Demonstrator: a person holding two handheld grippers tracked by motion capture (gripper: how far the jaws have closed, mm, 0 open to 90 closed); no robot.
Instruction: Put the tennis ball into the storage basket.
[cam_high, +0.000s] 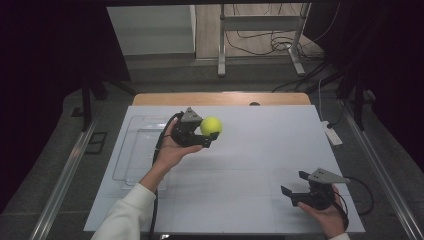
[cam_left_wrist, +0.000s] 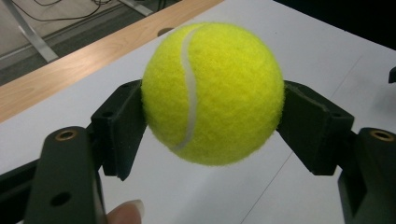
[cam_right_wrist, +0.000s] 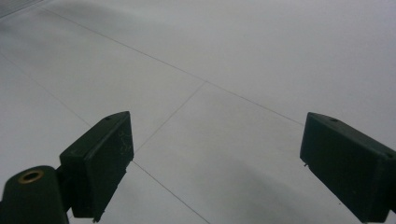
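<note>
In the high view a dim room surrounds a white table (cam_high: 250, 165) whose wooden far edge runs across the middle of the frame; beyond it, at the upper centre, stand the metal legs of a frame (cam_high: 260, 40) with loose cables on the floor. A clear plastic tray (cam_high: 132, 150) lies on the table at the left of centre. Just right of it the left gripper (cam_high: 207, 134), held from beneath by a hand (cam_high: 170, 150) in a white sleeve, is raised above the table with a yellow-green tennis ball (cam_high: 211, 125) clamped between its fingers. At the lower right of the frame the right gripper (cam_high: 295, 182) sits low over the table in the other hand, its fingers spread apart with nothing between them, well apart from the ball.

In the left gripper view the tennis ball (cam_left_wrist: 212, 93) occupies the centre of the frame, pressed on both sides by the black fingers (cam_left_wrist: 119, 126). A curved white seam runs down its left half; no brand or printing can be read on the face turned to the camera. A fingertip shows at the bottom edge, and the wooden table edge crosses the upper left.

In the right gripper view the two fingers (cam_right_wrist: 100, 158) stand wide apart at the lower left and lower right over bare white table crossed by thin lines. Faint scratch-like marks show on the left finger's pad, too small to read, if they are writing at all.
</note>
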